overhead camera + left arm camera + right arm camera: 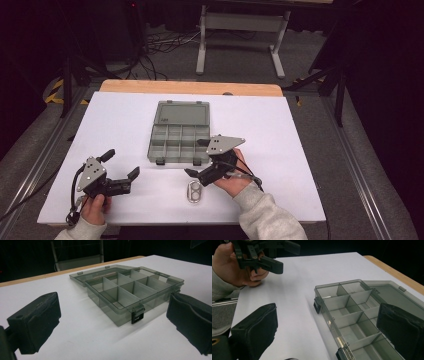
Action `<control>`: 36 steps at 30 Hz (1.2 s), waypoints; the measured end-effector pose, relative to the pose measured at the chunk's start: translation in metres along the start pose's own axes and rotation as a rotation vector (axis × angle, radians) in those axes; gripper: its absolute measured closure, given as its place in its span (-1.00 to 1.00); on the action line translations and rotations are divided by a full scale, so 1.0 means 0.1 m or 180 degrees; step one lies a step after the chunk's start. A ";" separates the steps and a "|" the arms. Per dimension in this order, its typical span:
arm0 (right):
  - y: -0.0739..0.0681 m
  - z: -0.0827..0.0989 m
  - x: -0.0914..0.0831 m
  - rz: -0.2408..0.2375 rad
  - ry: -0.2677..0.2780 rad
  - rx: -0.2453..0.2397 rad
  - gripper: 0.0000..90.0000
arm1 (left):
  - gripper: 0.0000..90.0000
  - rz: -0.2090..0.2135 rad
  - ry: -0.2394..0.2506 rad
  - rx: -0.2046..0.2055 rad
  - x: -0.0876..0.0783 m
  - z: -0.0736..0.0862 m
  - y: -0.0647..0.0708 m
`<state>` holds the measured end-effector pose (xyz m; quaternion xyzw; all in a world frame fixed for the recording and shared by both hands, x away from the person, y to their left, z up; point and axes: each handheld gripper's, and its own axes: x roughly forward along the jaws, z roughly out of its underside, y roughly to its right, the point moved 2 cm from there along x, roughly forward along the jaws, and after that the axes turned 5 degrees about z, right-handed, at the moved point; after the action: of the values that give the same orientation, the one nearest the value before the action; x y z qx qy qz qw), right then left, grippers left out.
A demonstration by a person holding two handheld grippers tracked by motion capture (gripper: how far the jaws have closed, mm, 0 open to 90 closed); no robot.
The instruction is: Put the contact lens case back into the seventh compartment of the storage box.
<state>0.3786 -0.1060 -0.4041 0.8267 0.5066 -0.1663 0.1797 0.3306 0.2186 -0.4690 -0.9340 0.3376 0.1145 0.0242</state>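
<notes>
A smoky clear plastic organiser box (179, 141) lies open on the white table (280, 150), its lid flat behind it and its several compartments bare. My left gripper (121, 163) is held low at the table's front left, open, jaws wide with nothing between them. My right gripper (195, 157) hovers at the box's front right corner, also open. In the left gripper view the box (130, 290) lies ahead beyond the wide black pads (37, 320). The right gripper view looks across the box (352, 315) to the left gripper (284, 256) in a hand.
A small silver metal clip (194, 192) lies on the table near the front edge, just below my right gripper. A wooden strip (190, 88) runs along the table's far edge. Beyond it stand a white frame (240, 30) and floor cables.
</notes>
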 end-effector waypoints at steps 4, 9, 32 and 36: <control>-0.01 -0.01 0.03 -0.0139 -0.0104 -0.0013 -0.90 | -1.00 0.0006 -0.0007 0.0009 0.00 0.00 0.00; -0.04 -0.01 0.02 -0.0178 -0.0165 -0.0134 -0.90 | -1.00 0.0007 -0.0008 0.0011 0.00 0.00 0.00; -0.10 0.10 0.05 -0.0518 -0.0760 -0.0225 -0.85 | -1.00 0.0004 -0.0006 0.0011 0.00 0.00 0.00; -0.12 0.11 0.06 -0.0562 -0.0832 -0.0275 -0.84 | -1.00 0.0005 -0.0010 0.0016 0.00 0.00 0.00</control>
<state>0.3694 -0.1014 -0.4184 0.7418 0.5562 -0.2656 0.2641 0.3302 0.2186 -0.4690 -0.9334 0.3387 0.1152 0.0270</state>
